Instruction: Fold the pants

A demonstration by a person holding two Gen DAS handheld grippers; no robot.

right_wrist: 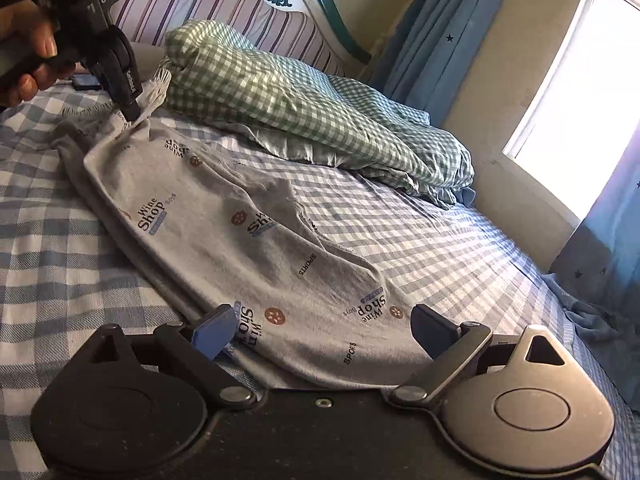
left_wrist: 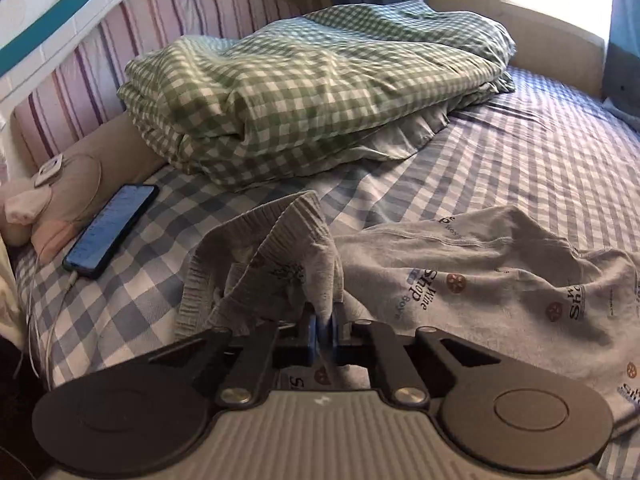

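Gray printed pants (right_wrist: 224,216) lay rumpled lengthwise across the checked bed (right_wrist: 440,248), ribbed waistband bunched up in the left gripper's (left_wrist: 324,322) clenched jaws; the right gripper's (right_wrist: 324,330) jaws stood spread over the leg end.

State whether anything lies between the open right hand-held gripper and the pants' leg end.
Nothing visible does. The right hand-held gripper is open directly over the pants, with only grey cloth between its fingers.
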